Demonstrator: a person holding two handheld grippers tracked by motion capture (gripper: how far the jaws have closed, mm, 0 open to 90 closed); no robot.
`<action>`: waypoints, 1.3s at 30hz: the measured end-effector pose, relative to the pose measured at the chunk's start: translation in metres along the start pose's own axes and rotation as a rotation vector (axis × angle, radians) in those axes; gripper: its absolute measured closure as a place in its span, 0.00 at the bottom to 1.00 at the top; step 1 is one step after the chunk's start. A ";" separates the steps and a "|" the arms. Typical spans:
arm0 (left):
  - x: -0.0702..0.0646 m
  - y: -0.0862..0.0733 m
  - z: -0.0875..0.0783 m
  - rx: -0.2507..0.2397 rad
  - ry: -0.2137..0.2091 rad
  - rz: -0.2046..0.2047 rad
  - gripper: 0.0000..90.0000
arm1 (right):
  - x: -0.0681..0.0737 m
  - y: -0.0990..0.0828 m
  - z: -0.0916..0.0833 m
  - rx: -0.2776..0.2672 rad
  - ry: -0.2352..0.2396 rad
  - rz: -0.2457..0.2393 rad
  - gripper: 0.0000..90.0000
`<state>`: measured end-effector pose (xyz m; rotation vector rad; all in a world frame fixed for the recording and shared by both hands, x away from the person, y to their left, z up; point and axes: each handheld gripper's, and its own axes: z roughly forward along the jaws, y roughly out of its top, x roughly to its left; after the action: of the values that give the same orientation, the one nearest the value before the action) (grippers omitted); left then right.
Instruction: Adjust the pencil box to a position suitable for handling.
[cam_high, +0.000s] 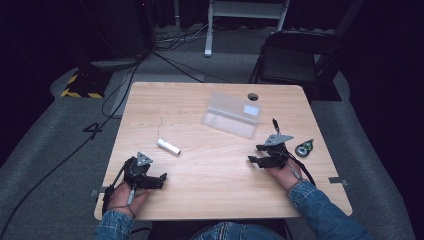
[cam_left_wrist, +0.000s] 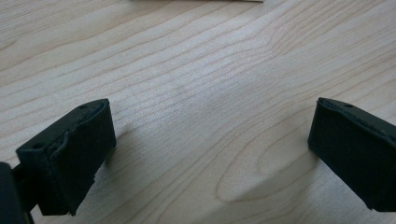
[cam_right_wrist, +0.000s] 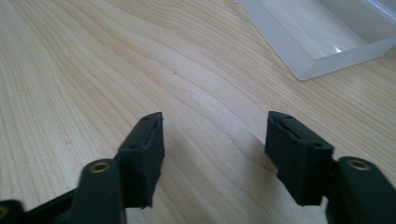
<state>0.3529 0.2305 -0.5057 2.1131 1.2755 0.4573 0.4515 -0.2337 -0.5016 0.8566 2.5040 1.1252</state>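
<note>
While both hands rest low on the table (cam_high: 200, 135), each one holds a gripper near the front edge. The left gripper (cam_high: 159, 179) sits at the front left, and its jaws are spread wide, with just bare wood between them. The right gripper (cam_high: 256, 154) sits at the front right. Its jaws are spread too, and nothing is between them.

A clear box (cam_high: 231, 114) lies toward the back of the table, a bit right of the middle. It is near the right gripper, up and to the left of it, but not touching. In the right gripper view a corner of the box (cam_right_wrist: 327, 42) shows past the jaws. A small white tube (cam_high: 168, 146) lies on its side between the left gripper and the box, apart from both. A little round roller (cam_high: 303, 148) lies just right of the right gripper, close to the right edge. A black chair (cam_high: 295, 55) stands behind the table.
</note>
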 end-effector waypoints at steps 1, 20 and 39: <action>0.000 0.000 0.000 -0.004 -0.004 -0.002 0.01 | -0.001 0.001 -0.001 0.007 -0.007 -0.001 0.49; 0.008 0.000 0.000 -0.008 -0.046 0.047 0.04 | -0.022 0.043 -0.011 -0.015 0.006 0.018 0.48; 0.008 0.000 -0.001 -0.014 -0.045 0.051 0.06 | -0.041 0.076 0.038 0.078 0.027 -0.050 0.76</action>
<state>0.3557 0.2376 -0.5055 2.1366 1.1921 0.4367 0.5321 -0.1969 -0.4703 0.7997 2.5916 1.0358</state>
